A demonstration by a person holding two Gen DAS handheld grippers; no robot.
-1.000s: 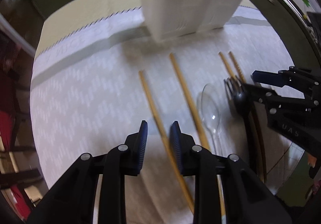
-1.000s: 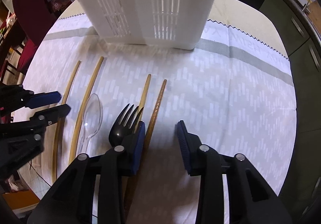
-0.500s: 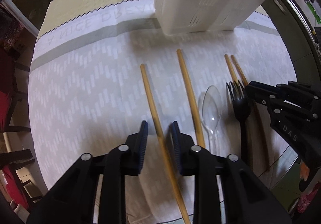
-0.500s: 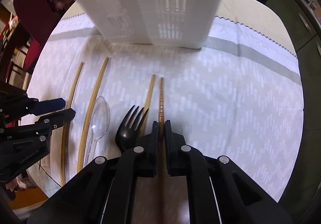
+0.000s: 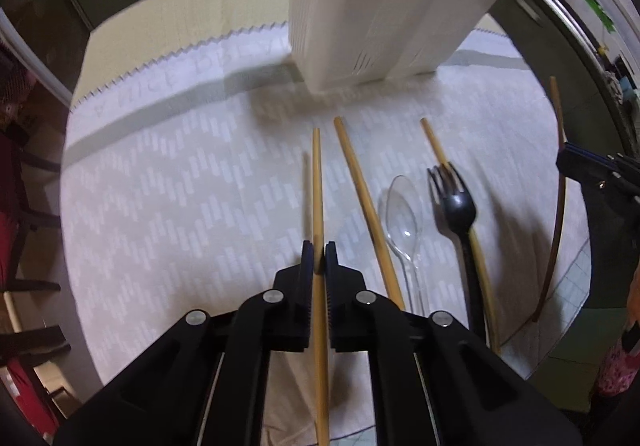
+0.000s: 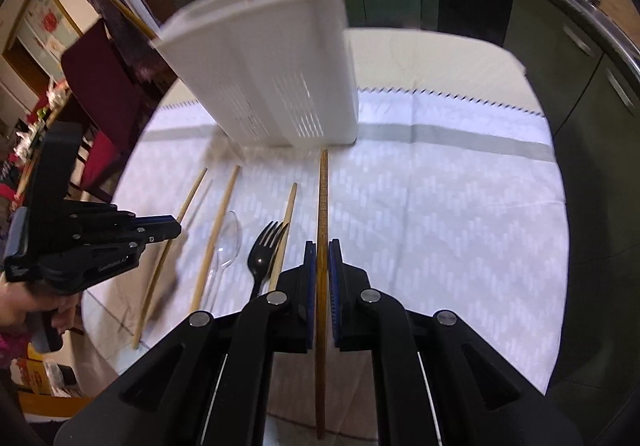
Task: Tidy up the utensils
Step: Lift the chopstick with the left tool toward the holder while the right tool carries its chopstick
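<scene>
White slotted holder (image 6: 276,78) upper centre, standing on patterned cloth (image 6: 440,214), some sticks already inside. Left gripper (image 5: 319,258) clamped on pale chopstick (image 5: 317,182), centre frame. Right gripper (image 6: 322,258) clamped on darker chopstick (image 6: 322,198), centre. Spoon (image 5: 402,214), black fork (image 5: 456,202) lying right of centre. Best: lift clear, tip vertical over slot, release low.

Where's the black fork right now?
Left wrist view: black fork lies on the tablecloth, right of centre, between the clear spoon and a chopstick.
</scene>
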